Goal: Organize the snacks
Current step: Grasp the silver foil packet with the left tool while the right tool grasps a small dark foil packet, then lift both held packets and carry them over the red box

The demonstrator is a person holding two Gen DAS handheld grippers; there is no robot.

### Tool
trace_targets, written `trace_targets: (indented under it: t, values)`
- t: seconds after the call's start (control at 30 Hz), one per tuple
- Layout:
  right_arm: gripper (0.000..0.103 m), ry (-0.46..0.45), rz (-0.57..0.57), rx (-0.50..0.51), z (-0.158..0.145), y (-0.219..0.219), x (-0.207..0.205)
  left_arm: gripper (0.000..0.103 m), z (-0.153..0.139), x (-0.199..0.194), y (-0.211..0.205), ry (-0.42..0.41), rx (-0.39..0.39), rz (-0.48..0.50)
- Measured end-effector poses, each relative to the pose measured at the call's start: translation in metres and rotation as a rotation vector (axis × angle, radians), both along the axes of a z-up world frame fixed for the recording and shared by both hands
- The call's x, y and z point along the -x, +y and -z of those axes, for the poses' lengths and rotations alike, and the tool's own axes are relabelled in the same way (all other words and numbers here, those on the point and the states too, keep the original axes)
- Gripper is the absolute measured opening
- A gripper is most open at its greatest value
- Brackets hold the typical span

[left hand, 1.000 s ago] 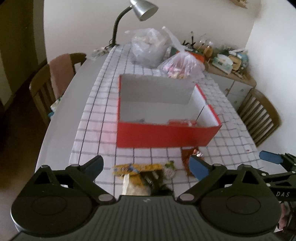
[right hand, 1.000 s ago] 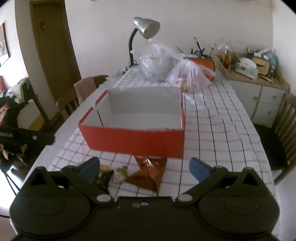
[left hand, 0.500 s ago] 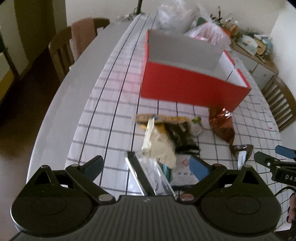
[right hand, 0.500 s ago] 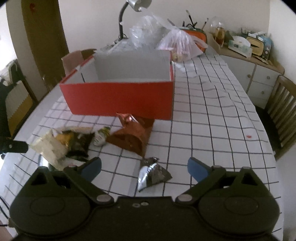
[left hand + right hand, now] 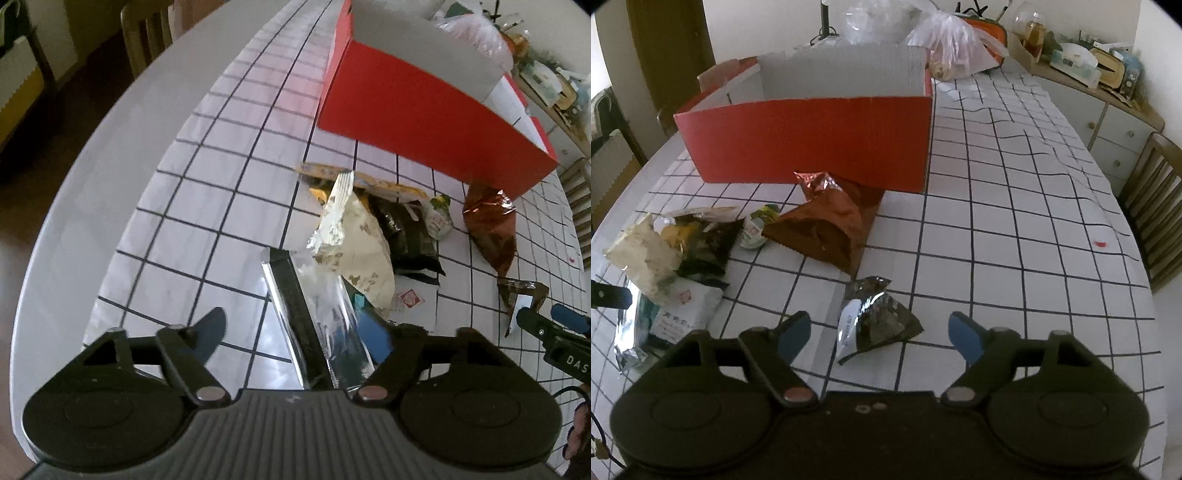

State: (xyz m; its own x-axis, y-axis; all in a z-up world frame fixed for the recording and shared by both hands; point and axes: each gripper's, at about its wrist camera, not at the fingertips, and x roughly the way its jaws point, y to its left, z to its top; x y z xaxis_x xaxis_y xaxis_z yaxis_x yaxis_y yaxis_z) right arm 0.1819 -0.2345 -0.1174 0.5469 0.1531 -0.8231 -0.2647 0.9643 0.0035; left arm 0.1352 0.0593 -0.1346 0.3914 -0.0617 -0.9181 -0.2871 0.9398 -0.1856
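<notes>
Left gripper (image 5: 295,328) closing astride silver foil packet (image 5: 325,317); right gripper (image 5: 875,332) closing astride small dark packet (image 5: 875,321); neither pinched yet. Red box (image 5: 812,140) at 12 o'clock, open to take them.

text: "DAS" | on: right gripper (image 5: 565,343) body; rest unreadable

Black gripper (image 5: 877,334) (blue fingertips (image 5: 964,338))
</notes>
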Motion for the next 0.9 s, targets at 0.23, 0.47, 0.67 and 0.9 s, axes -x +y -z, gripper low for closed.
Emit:
trace_targets:
  t: [0.23,0.47,0.67,0.9]
  values:
    - [0.063,0.015,-0.019,0.015,0.008,0.003,-0.009,0.067,0.011,-0.003,0.004,0.031,0.036,-0.018]
    - [0.051,0.024,-0.048,0.056,0.018,0.01,-0.012,0.057,0.014,-0.002,0.002,0.023,0.023,0.004]
    - [0.045,0.022,-0.062,0.068,0.02,0.014,-0.012,0.043,0.013,-0.001,0.004,0.018,0.033,0.006]
    - [0.031,0.005,-0.052,0.049,0.016,0.009,-0.008,0.042,0.012,0.004,0.007,0.009,0.049,-0.001]
